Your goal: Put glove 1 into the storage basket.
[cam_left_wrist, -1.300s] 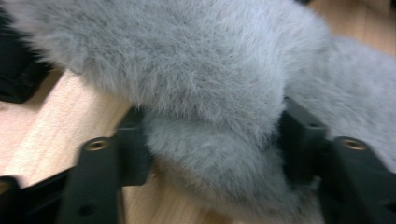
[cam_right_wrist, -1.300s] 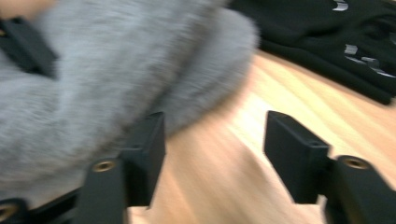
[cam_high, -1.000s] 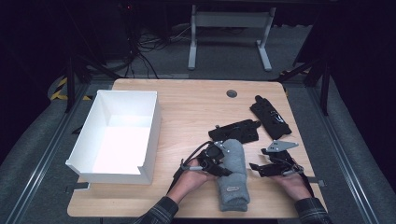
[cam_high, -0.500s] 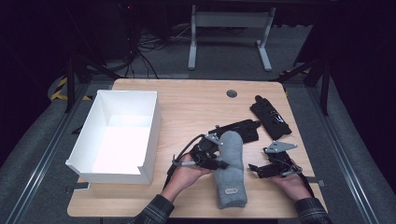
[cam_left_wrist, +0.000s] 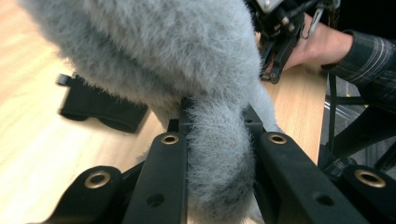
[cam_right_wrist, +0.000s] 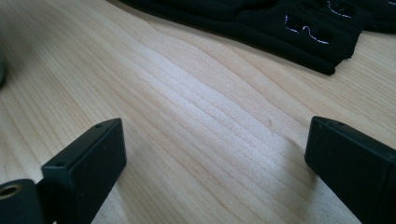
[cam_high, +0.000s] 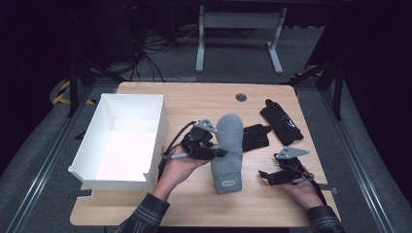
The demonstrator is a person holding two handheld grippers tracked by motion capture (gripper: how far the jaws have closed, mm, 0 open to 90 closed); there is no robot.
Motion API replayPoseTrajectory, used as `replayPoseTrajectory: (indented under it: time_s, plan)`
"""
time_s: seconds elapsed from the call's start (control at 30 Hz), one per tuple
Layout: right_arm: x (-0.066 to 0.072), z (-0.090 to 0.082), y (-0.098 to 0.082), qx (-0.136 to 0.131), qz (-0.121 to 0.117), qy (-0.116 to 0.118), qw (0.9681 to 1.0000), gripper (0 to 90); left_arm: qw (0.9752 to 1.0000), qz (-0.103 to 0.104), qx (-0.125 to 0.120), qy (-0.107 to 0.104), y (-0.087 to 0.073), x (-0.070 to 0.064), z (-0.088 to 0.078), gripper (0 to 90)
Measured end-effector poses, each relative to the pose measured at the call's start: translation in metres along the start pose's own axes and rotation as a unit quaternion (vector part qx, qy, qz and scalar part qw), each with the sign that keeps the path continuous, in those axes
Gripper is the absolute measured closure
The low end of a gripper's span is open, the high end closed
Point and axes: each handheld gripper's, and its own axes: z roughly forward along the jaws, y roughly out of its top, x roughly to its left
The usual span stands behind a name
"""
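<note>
A grey fuzzy mitten lies lengthwise on the wooden table, a small label at its near end. My left gripper comes in from the mitten's left side and is shut on a fold of its fleece; its jaws have just been closing. In the left gripper view, the grey fuzzy mitten is pinched in the left gripper. My right gripper rests low at the near right, open, its jaws having just been opening. In the right gripper view, the right gripper has bare wood between its jaws.
A white open box stands on the left of the table. Two black fabric pieces lie beyond the mitten: one just right of it, another at the far right. The black fabric lies ahead of the right gripper.
The left gripper has risen and drawn the mitten's far part up and slightly left with it. The right hand has stayed in place.
</note>
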Motion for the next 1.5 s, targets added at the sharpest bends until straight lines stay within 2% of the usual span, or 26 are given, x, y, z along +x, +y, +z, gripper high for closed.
replayPoseTrajectory:
  time_s: [0.3,0.33,0.6,0.67,0.7,0.77,0.8,0.87,0.9,1.0,1.03,1.07,1.17,1.2,1.27,1.37,1.4,1.5]
  plan:
    - [0.0,0.0,0.0,-0.001,0.0,0.0,1.0,5.6,0.9991,0.007,-0.014,0.04,0.017,-0.002,-0.051,79.6]
    - [0.0,0.0,0.0,0.0,0.0,0.0,1.0,5.5,0.9991,0.007,-0.014,0.04,0.017,-0.002,-0.051,79.6]
    - [0.0,0.0,0.0,0.0,0.0,0.0,1.0,5.4,0.9965,0.001,-0.03,0.078,0.024,0.004,-0.107,79.6]
    - [0.0,0.0,0.0,-0.001,0.001,0.0,1.0,5.4,0.9948,-0.002,-0.037,0.095,0.025,0.007,-0.131,79.6]
    - [0.0,0.0,0.0,0.0,0.0,0.0,1.0,5.4,0.9948,-0.002,-0.037,0.095,0.025,0.007,-0.131,79.6]
    - [0.0,0.0,0.0,0.0,0.001,0.0,1.0,5.3,0.9933,-0.005,-0.043,0.107,0.024,0.009,-0.147,79.6]
    - [0.0,0.0,0.0,0.0,0.001,0.0,1.0,5.3,0.9918,-0.009,-0.048,0.119,0.023,0.01,-0.162,79.6]
    - [0.0,0.0,0.0,0.0,0.001,0.0,1.0,5.1,0.9898,-0.011,-0.052,0.132,0.021,0.012,-0.18,79.6]
    - [0.0,0.0,0.0,0.0,0.001,0.0,1.0,5.1,0.9898,-0.011,-0.052,0.132,0.021,0.012,-0.18,79.6]
    - [0.0,0.001,0.0,0.0,0.003,0.001,1.0,4.7,0.987,-0.021,-0.062,0.147,0.015,0.015,-0.203,79.6]
    - [-0.001,0.001,0.001,0.001,0.003,0.001,1.0,4.0,0.9848,-0.027,-0.067,0.158,0.009,0.016,-0.218,79.6]
    - [-0.001,0.001,0.001,0.001,0.003,0.001,1.0,4.0,0.9848,-0.027,-0.067,0.158,0.009,0.016,-0.218,79.5]
    - [-0.001,0.002,0.002,0.003,0.005,-0.001,1.0,2.8,0.9803,-0.046,-0.072,0.178,-0.005,0.022,-0.242,79.5]
    - [-0.001,0.002,0.002,0.003,0.006,-0.002,1.0,2.7,0.9803,-0.046,-0.072,0.178,-0.005,0.022,-0.242,79.5]
    - [-0.001,0.003,0.002,0.003,0.006,-0.002,1.0,2.6,0.9775,-0.06,-0.071,0.19,-0.017,0.028,-0.254,79.5]
    - [-0.001,0.003,0.002,0.003,0.006,-0.002,1.0,2.6,0.9745,-0.076,-0.068,0.2,-0.032,0.036,-0.261,79.5]
    - [-0.001,0.003,0.002,0.003,0.006,-0.002,1.0,2.6,0.9745,-0.076,-0.068,0.2,-0.032,0.036,-0.261,79.4]
    - [-0.001,0.003,0.002,0.003,0.007,-0.003,1.0,2.6,0.9718,-0.093,-0.056,0.209,-0.05,0.048,-0.26,79.5]
